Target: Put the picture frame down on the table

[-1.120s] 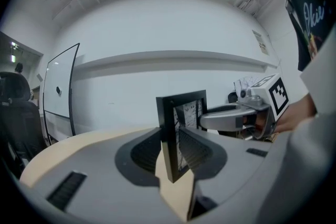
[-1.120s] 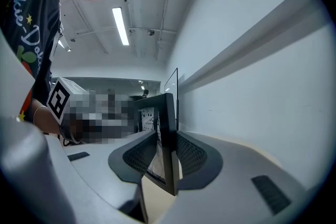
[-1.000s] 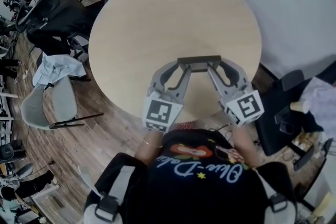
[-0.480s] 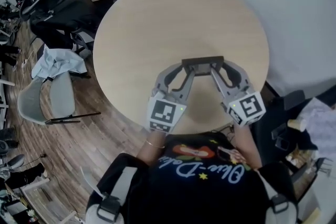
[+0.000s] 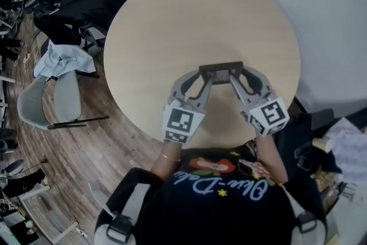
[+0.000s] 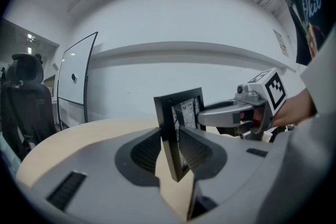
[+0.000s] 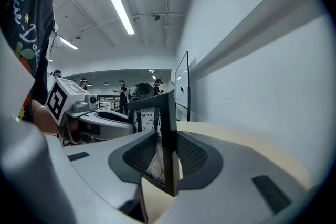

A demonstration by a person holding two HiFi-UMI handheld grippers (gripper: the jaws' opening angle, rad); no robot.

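A small black picture frame [image 5: 221,69] is held upright on edge just above the round beige table [image 5: 189,14], near its front side. My left gripper [image 5: 207,75] is shut on the frame's left edge and my right gripper [image 5: 234,75] on its right edge. In the left gripper view the frame [image 6: 181,120] stands between my jaws, its printed picture showing, with the right gripper [image 6: 247,112] beyond it. The right gripper view shows the frame [image 7: 161,134] edge-on between the pads, the left gripper [image 7: 79,112] behind it. Whether the frame's lower edge touches the tabletop is not visible.
The tabletop [image 5: 172,49] carries nothing else. Office chairs [image 5: 71,3] and a grey chair with a pale cloth [image 5: 60,63] stand on the wood floor at left. A black chair [image 5: 307,132] sits at right. A white wall runs behind the table.
Both grippers have carried the frame a little further in over the table and slightly lower. The grip on both edges is unchanged.
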